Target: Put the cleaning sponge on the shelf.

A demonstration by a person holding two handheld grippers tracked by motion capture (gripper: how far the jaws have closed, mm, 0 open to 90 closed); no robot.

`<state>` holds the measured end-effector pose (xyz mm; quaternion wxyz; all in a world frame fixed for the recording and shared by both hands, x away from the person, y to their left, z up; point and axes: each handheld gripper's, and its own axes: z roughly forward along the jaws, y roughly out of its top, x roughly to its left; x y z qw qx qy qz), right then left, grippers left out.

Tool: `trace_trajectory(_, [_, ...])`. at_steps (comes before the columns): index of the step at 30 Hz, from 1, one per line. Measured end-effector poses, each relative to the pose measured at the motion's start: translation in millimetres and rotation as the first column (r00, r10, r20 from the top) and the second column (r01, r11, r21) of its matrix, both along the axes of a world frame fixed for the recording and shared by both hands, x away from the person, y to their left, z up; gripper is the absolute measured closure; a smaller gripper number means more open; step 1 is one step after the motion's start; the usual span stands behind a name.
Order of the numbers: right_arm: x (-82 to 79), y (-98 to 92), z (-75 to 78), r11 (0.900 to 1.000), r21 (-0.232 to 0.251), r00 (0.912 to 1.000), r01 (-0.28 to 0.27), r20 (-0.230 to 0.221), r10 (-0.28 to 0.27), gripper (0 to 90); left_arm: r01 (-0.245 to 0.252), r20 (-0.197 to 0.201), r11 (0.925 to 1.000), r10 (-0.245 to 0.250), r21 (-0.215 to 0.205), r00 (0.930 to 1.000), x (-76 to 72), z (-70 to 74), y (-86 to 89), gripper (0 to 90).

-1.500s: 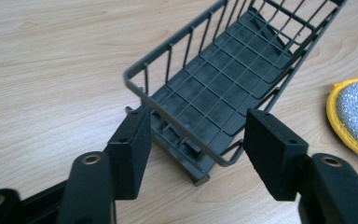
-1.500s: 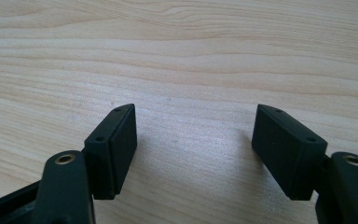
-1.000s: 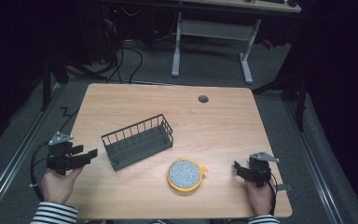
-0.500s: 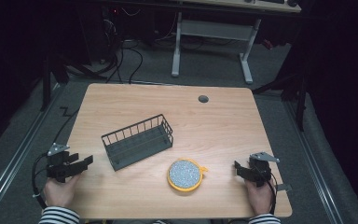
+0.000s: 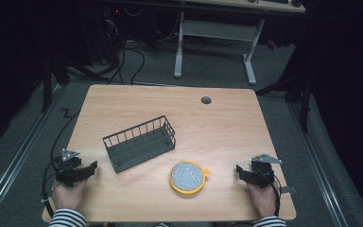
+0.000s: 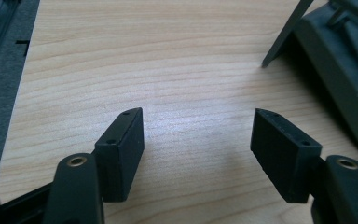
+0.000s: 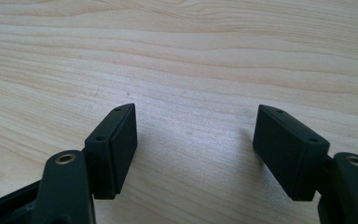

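A dark wire basket [image 5: 139, 144] lies slanted on the wooden table [image 5: 217, 123], left of centre. A round yellow-rimmed dish [image 5: 187, 176] with a speckled grey top sits in front of it. My left gripper [image 5: 90, 169] rests low near the front left corner and points right toward the basket. It is open, its jaws have just been opening, and only bare wood lies between them [image 6: 198, 126]. The basket's corner [image 6: 335, 70] shows at the upper right of the left gripper view. At the front right my right gripper [image 5: 239, 170] points left toward the dish, open over bare wood [image 7: 196, 121].
A dark cable hole [image 5: 206, 100] sits near the table's far edge. Beyond the table are a white desk frame [image 5: 215, 42] and loose cables on grey floor. A cable trails from each gripper off the table's front corners.
My left gripper has sunk toward the table top at the front left, drawing slightly nearer the front edge. The right gripper, basket and dish have not moved.
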<state>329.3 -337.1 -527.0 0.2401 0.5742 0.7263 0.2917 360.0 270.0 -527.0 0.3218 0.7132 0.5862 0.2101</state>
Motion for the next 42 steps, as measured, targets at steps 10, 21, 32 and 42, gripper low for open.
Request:
trace_trajectory(10, [-1.4,9.0,10.9,0.997,0.050,0.9977,-0.067,-0.011,0.067,35.7,0.004,0.065,0.9988,-0.007,0.048,0.9979,-5.6,-10.5,-5.4,31.2])
trace_trajectory(21, [1.6,45.9,37.0,0.972,0.071,0.9747,-0.224,0.012,0.223,39.1,-0.021,0.064,0.9987,0.018,0.046,0.9978,-8.2,-10.6,-8.1,29.8])
trace_trajectory(32, [14.8,90.9,51.9,0.925,0.102,0.9288,-0.367,-0.018,0.370,39.8,-0.020,0.064,0.9988,0.017,0.044,0.9978,-8.2,-10.6,-7.9,29.7])
trace_trajectory(42, [28.8,120.0,42.6,0.882,0.151,0.8769,-0.446,-0.123,0.465,39.5,-0.018,0.063,0.9989,0.015,0.043,0.9979,-8.2,-10.6,-7.6,29.6])
